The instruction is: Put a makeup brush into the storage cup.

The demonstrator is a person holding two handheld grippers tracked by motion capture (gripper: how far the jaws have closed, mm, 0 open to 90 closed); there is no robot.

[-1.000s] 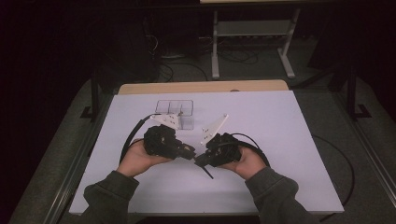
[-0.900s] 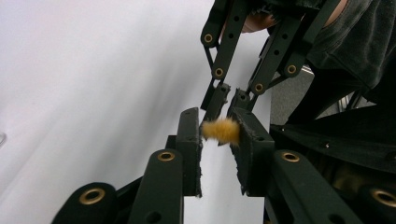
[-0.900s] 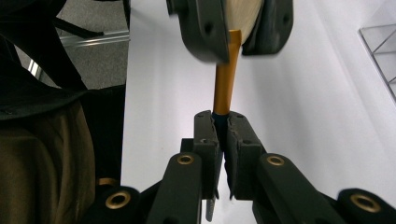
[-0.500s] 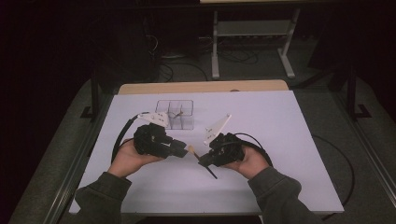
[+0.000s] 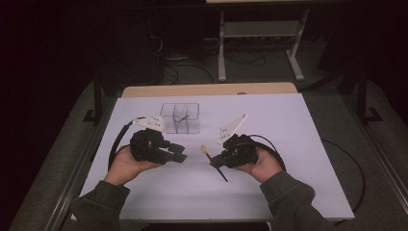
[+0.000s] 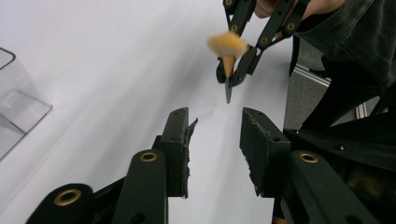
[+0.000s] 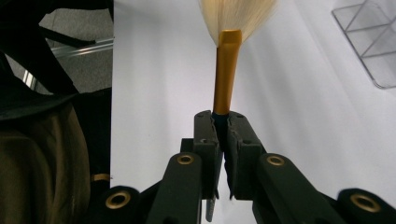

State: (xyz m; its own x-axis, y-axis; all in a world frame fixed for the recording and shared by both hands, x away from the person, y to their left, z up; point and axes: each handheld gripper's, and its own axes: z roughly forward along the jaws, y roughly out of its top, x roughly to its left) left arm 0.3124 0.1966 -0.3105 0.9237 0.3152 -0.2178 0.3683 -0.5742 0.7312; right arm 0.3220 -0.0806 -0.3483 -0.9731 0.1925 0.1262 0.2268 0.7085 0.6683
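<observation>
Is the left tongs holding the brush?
No, the left tongs stand open and empty; the right tongs clamp the brush.

On the bench, the box with compartments sits toward the far edge, left of the middle. Nearer the person, the left gripper lies just before the box and the right gripper to its right. The brush juts from the right gripper toward the left one, apart from it.
</observation>
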